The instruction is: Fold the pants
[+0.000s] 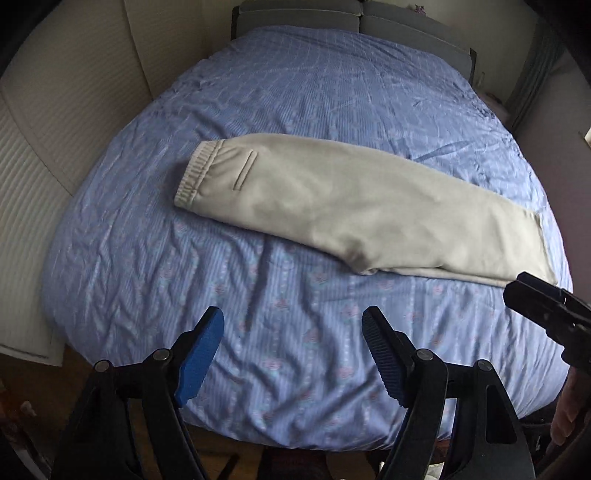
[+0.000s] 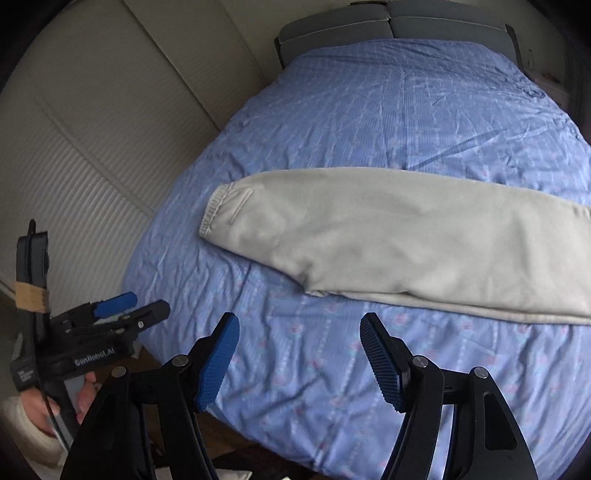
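Light grey pants [image 1: 332, 199] lie on the blue bed [image 1: 258, 302], folded lengthwise, one leg on the other. The elastic waistband is at the left, the cuffs at the right near the bed's edge. They also show in the right wrist view [image 2: 406, 236]. My left gripper [image 1: 293, 325] is open and empty, held above the bed's near part, short of the pants. My right gripper [image 2: 299, 332] is open and empty, also short of the pants. The right gripper's body shows at the right edge of the left wrist view [image 1: 546, 302].
White wardrobe doors [image 1: 55, 147] stand along the bed's left side. A grey headboard [image 2: 391, 22] is at the far end. The left gripper's body and the hand holding it show at the left of the right wrist view [image 2: 74, 350].
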A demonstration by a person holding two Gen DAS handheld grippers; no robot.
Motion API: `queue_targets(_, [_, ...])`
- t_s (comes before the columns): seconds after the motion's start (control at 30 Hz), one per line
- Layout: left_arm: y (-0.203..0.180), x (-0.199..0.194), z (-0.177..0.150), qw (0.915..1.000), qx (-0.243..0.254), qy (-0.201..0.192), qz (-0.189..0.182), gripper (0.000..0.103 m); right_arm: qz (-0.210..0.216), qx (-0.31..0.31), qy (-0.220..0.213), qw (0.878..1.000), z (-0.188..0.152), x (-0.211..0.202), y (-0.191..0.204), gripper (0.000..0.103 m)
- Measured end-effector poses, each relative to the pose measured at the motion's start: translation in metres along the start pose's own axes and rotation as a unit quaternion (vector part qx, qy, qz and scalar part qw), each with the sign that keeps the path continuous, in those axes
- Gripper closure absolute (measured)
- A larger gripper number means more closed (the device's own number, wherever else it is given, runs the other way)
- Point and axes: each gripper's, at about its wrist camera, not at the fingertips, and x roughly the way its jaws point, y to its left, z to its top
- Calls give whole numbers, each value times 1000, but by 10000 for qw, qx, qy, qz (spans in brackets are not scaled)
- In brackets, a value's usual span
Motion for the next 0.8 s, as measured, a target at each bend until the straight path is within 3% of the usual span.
queue_targets(0.07, [13, 15, -6, 9999, -28, 69, 97, 26, -84, -17, 217, 9997, 1, 31, 12, 38])
queue_targets(0.23, [42, 60, -20, 9971, -683, 330, -20, 26, -176, -191, 601, 9979, 1, 101, 26, 48])
queue_targets(0.57, [57, 122, -46, 9805, -1864, 615, -52, 26, -348, -469, 1206, 9910, -8, 215, 3, 64])
queue_targets(0.67, [56, 124, -49, 9756, -2108, 614, -45, 26, -438, -636, 1264, 9890, -6, 228, -1, 65])
queue_targets(0.8, [50, 126, -51, 9737, -2197, 602, 18, 26, -420, -1054, 1013, 9884, 3, 223, 3, 65])
